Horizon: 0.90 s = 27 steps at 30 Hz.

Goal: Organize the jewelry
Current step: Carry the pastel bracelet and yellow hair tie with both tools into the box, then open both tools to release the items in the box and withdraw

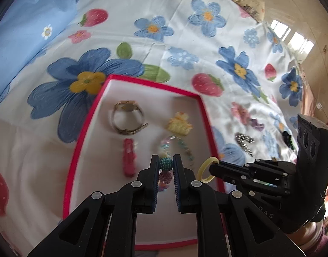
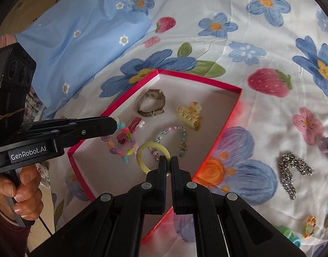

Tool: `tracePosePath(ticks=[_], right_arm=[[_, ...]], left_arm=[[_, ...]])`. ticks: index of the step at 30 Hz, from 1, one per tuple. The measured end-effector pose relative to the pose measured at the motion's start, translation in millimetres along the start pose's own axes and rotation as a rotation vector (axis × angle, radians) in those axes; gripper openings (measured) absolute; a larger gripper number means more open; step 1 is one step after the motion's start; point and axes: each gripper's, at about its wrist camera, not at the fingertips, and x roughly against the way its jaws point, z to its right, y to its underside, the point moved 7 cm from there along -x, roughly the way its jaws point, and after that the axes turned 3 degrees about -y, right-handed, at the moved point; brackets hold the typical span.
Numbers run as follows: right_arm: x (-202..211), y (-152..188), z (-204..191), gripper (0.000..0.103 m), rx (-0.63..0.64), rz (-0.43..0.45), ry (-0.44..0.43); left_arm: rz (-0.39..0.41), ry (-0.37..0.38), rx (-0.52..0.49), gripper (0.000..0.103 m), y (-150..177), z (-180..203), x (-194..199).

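Your left gripper (image 1: 166,162) pinches a knobbly teal bead of the colourful beaded bracelet (image 1: 165,172) over the red-rimmed box (image 1: 85,128). The left wrist view shows only three or four beads between the fingers. The right wrist view shows the whole string (image 2: 121,144) hanging from the tips down to the white box floor.

Your right gripper (image 2: 168,161) is pressed onto the pale yellow ring bangle (image 2: 142,158), held at the box's edge; its near arc is hidden behind the fingers.

Inside the box lie a metal-strapped watch (image 1: 127,117), a cream claw clip (image 1: 179,124), a pink hair clip (image 1: 128,160) and a translucent bead bracelet (image 2: 174,137).

Only the right view shows the sparkly silver chain (image 2: 292,171) spread out on the flowered sheet (image 2: 260,53). Small items at that view's lower right edge are cut off and hard to make out.
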Motion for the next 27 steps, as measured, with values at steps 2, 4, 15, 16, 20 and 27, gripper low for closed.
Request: tracePosePath(ticks=[2, 4, 15, 16, 20, 27], right_arm=[[-8.4, 1.2, -1.5, 0.003, 0.012, -0.025, 0.008], [-16.9, 2.6, -3.9, 0.003, 0.028, -0.048, 0.015], [-43.9, 6.8, -4.9, 0.004, 0.075, -0.116, 0.056], [-44.6, 6.9, -4.6, 0.005, 0.073, -0.118, 0.055], [-44.2, 6.6, -4.3, 0.008, 0.067, -0.114, 0.049], [-38.2, 4.3, -4.4, 0.010, 0.039, -0.088, 0.024]], left_arm=[[-0.012, -0.010, 0.018, 0.011, 3.2, -9.9, -5.1], [-0.020, -0.023, 0.030, 0.012, 6.3, -16.4, -9.6], [-0.040, -0.097, 0.043, 0.012, 12.7, -35.6, -30.7], [-0.041, -0.101, 0.041, 0.012, 12.8, -36.4, -31.9], [-0.048, -0.107, 0.042, 0.012, 14.5, -37.4, -34.0], [-0.045, -0.126, 0.049, 0.021, 14.9, -39.5, -29.2]])
